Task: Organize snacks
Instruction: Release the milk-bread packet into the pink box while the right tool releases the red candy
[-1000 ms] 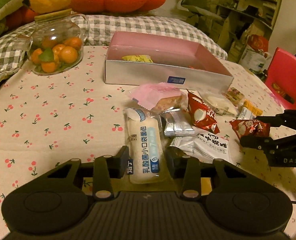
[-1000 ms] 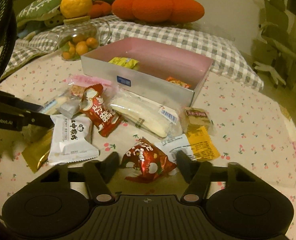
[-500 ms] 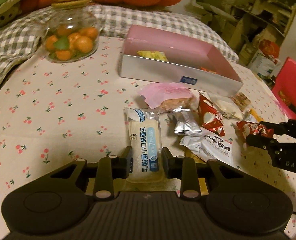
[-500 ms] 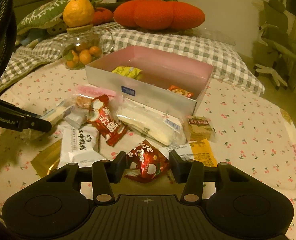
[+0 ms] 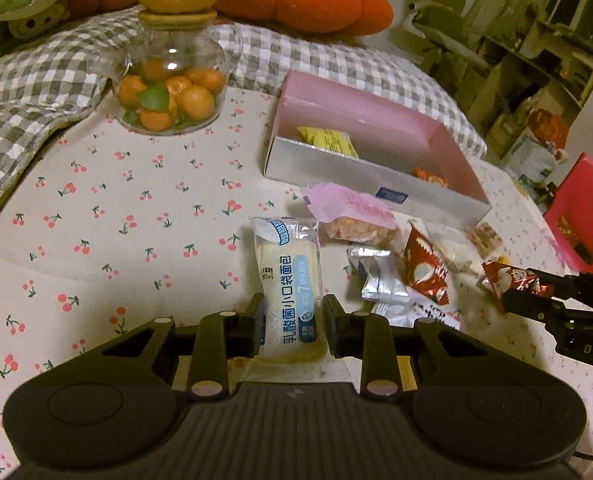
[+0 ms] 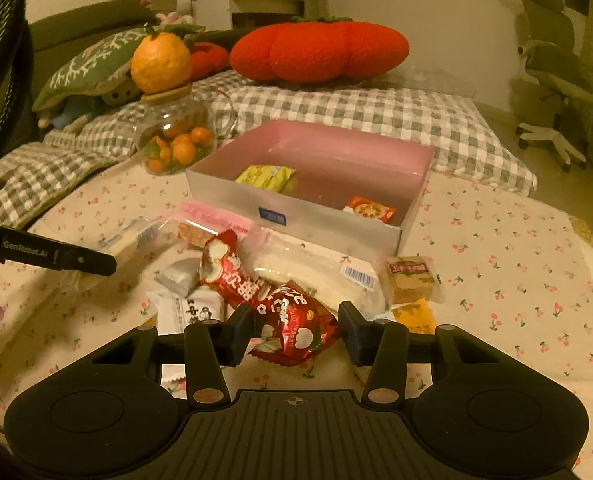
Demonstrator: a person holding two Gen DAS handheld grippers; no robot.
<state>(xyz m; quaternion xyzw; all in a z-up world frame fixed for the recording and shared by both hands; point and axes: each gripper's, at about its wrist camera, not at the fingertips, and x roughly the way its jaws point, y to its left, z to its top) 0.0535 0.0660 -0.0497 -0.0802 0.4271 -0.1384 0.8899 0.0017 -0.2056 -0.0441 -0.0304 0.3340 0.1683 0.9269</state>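
My left gripper [image 5: 292,312] is shut on a long white bread packet [image 5: 288,276] with blue print, held just above the cherry-print tablecloth [image 5: 136,240]. My right gripper [image 6: 296,328] is shut on a crinkled red snack packet [image 6: 292,328], also raised slightly. The pink box [image 6: 296,216] with a silver front wall stands beyond, holding a yellow packet [image 6: 266,178] and an orange-red packet [image 6: 370,210]. Between the grippers and the box lie several loose snacks: a pink packet [image 5: 348,208], a silver one [image 5: 376,280], another red one [image 6: 224,268], a long pale bread [image 6: 316,272].
A glass jar of small oranges [image 5: 172,84] with a big orange on its lid stands left of the box. A checked blanket [image 6: 356,112] and orange cushion [image 6: 320,52] lie behind. A pink chair [image 5: 584,216] stands at the right edge.
Both grippers have closed onto their packets and risen a little. The bread packet and the red packet have come up off the cloth with them.
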